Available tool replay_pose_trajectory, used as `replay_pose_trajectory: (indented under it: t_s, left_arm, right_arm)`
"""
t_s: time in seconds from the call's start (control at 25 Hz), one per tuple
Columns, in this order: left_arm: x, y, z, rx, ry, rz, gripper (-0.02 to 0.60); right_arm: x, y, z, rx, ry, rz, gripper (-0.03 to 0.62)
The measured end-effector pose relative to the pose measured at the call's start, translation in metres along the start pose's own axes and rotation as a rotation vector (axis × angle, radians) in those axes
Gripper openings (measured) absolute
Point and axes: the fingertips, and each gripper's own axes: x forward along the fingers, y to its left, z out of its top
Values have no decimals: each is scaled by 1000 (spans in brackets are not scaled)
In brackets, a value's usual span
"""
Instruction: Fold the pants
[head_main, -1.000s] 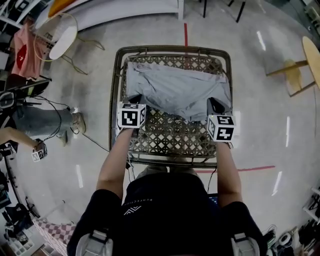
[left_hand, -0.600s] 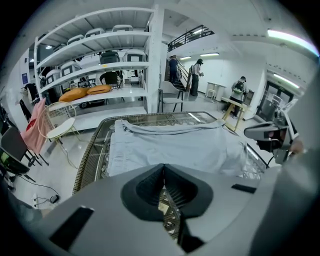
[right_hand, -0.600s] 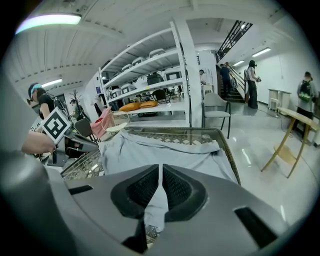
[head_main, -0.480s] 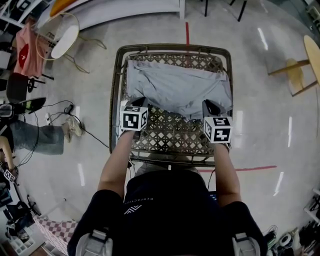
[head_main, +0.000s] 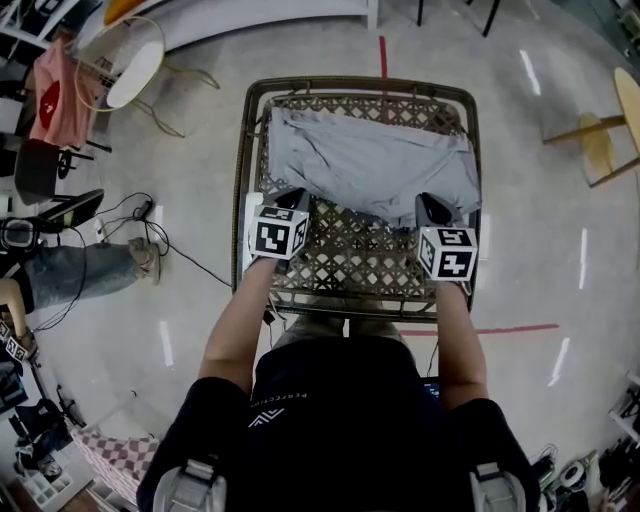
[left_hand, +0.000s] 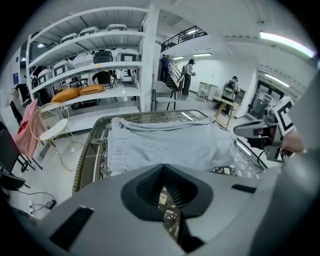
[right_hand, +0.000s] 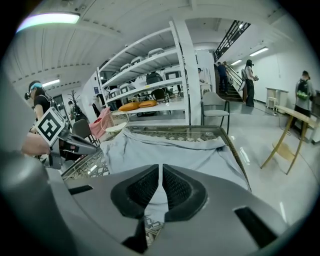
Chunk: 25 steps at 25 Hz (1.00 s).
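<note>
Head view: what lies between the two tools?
Bare woven tabletop, plus the near edge of the pants between the left tool and right tool tips; head view shows it.

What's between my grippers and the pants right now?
Nothing visible. The pants lie spread on the table. The left gripper and right gripper, both shut, sit right at their near edge.

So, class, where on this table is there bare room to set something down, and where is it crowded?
Free: the near half of the lattice table, between the left gripper and the right gripper, from the near edge of the grey pants to the table's near rim. Crowded: the far half, where the grey pants spread almost from side to side.
</note>
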Motion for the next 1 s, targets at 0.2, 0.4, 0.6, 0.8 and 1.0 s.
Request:
replay_pose_trajectory:
  t_s: [0.2, 0.4, 0.6, 0.8, 1.0]
  left_arm:
    - [-10, 12, -15, -8, -9, -55, 11]
    - [-25, 42, -26, 10, 10, -107, 11]
    - [-41, 79, -32, 32, 13, -113, 11]
    - [-57, 110, -37, 39, 3, -116, 11]
    - [-72, 128, -42, 49, 3, -132, 11]
  right_arm:
    - [1, 42, -7, -21, 21, 0, 46]
    - [11, 91, 1, 13, 9, -5, 46]
    - [30, 140, 7, 19, 4, 13, 46]
    - [46, 183, 17, 12, -2, 39, 46]
    - [46, 212, 28, 19, -18, 37, 46]
